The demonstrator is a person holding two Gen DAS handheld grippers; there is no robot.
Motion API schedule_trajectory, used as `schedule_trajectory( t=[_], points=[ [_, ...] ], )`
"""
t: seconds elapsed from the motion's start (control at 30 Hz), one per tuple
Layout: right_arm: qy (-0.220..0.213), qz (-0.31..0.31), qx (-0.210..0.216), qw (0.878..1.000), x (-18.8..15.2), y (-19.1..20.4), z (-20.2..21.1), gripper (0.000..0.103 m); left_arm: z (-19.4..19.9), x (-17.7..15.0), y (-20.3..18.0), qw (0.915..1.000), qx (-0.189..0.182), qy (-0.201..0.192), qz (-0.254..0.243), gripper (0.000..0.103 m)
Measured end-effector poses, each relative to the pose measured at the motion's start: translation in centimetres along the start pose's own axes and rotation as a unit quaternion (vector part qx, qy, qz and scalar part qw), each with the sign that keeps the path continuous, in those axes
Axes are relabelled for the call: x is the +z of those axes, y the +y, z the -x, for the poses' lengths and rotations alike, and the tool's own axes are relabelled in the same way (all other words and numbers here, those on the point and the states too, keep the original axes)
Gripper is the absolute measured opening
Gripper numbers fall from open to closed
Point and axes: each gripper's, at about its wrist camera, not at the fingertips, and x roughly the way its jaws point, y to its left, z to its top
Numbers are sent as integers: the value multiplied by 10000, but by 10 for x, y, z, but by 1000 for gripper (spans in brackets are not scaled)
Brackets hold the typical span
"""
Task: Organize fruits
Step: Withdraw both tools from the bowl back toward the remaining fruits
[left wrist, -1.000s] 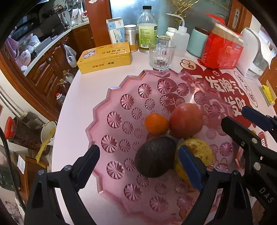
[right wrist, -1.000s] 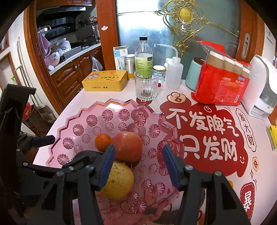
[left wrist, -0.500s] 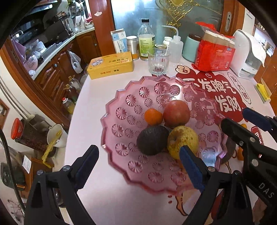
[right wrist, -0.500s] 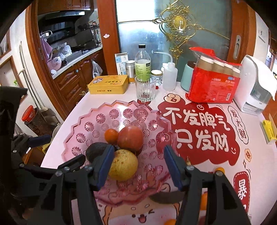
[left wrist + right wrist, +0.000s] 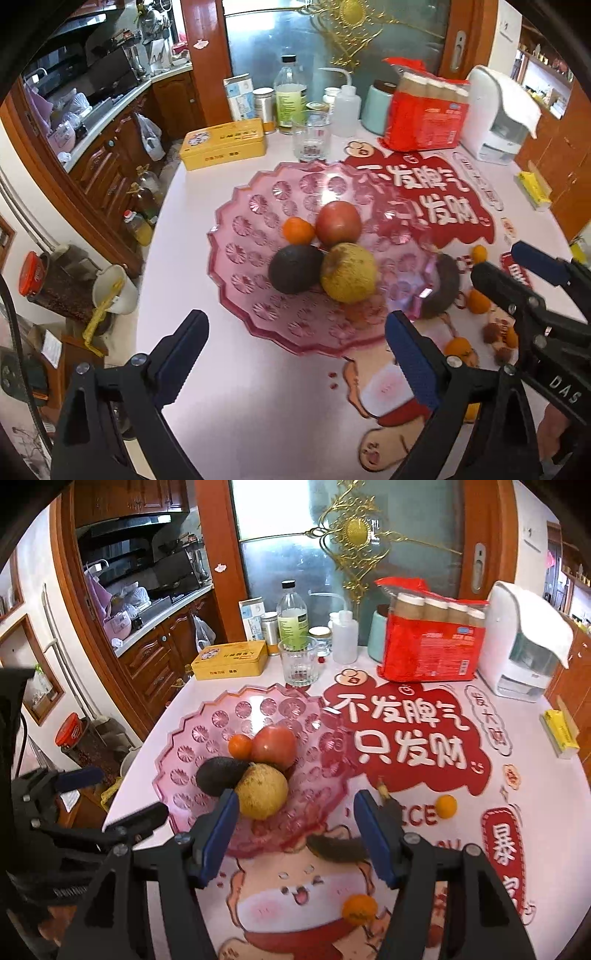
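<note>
A pink glass fruit plate (image 5: 236, 258) (image 5: 177, 771) holds a dark avocado (image 5: 294, 268) (image 5: 218, 775), a yellow pear (image 5: 349, 272) (image 5: 263, 791), a red apple (image 5: 338, 223) (image 5: 274, 746) and a small orange (image 5: 297, 230) (image 5: 239, 746). Small oranges (image 5: 446, 805) (image 5: 359, 908) and a dark fruit (image 5: 340, 847) lie loose on the table right of the plate. My left gripper (image 5: 295, 365) is open and empty, above the table in front of the plate. My right gripper (image 5: 295, 834) is open and empty over the plate's near edge.
A drinking glass (image 5: 311, 140), a yellow tin (image 5: 223, 148), bottles, a red package (image 5: 424, 110) and a white appliance (image 5: 498, 118) stand at the back. The table's left edge (image 5: 147, 280) drops to the kitchen floor. A yellow box (image 5: 559, 733) lies far right.
Both grippers have pulled back and up from the plate, staying open. The plate and fruit look smaller, and the loose fruit on the table has come into view.
</note>
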Motion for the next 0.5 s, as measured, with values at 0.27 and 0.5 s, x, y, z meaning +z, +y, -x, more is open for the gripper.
schedule_trajectory(
  t=[0.27, 0.5],
  points=[
    [-189, -74, -286, 9994, -25, -34, 51, 65, 32, -8, -31, 9996, -190, -162, -146, 97],
    [-426, -220, -491, 9976, -40, -78, 96, 65, 49, -22, -67, 9994, -178, -235, -190, 97]
  ],
)
